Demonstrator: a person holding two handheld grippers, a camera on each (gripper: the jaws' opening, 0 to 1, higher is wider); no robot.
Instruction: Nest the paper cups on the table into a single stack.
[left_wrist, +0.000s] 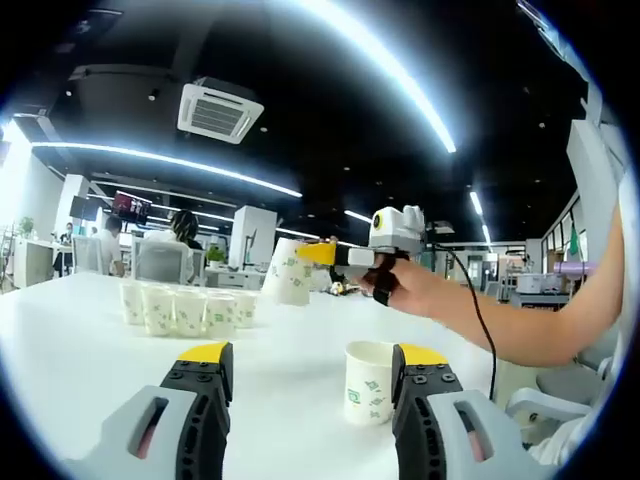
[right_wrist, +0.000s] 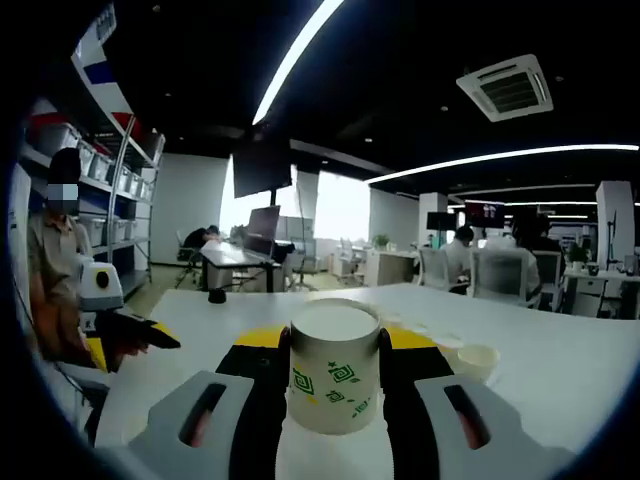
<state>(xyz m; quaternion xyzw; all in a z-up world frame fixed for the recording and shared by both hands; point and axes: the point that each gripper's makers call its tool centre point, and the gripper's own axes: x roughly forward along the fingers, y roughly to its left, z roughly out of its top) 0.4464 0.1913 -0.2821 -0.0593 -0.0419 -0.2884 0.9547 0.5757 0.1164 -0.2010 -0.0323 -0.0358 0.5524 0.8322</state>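
Right gripper (right_wrist: 335, 375): jaws pinched on a paper cup (right_wrist: 334, 372), one jaw on each side wall; cup held bottom-end toward the camera, white with green marks. In the left gripper view the same gripper (left_wrist: 312, 255) enters from the right, held in a hand (left_wrist: 405, 283), carrying the cup (left_wrist: 288, 271) tilted in the air above the table (left_wrist: 80, 330)

Left gripper (left_wrist: 312, 375): jaws spread wide apart, nothing between them, hovering low over the table. In the right gripper view it shows at the left edge (right_wrist: 150, 335), held by a person; its jaw state there cannot be told

Single cup (left_wrist: 370, 382): upright on the table, just beside the left gripper's right jaw, not touching that can be seen. Probably the same cup sits to the right of the right gripper (right_wrist: 478, 362)

Cup row (left_wrist: 188, 310): several upright cups side by side, touching, farther back on the table, left of the held cup

Table: white, long

Background: office desks, seated people (left_wrist: 182, 232), ceiling light strips (left_wrist: 385, 70), ceiling vent (left_wrist: 220, 110), shelving (right_wrist: 100, 200)
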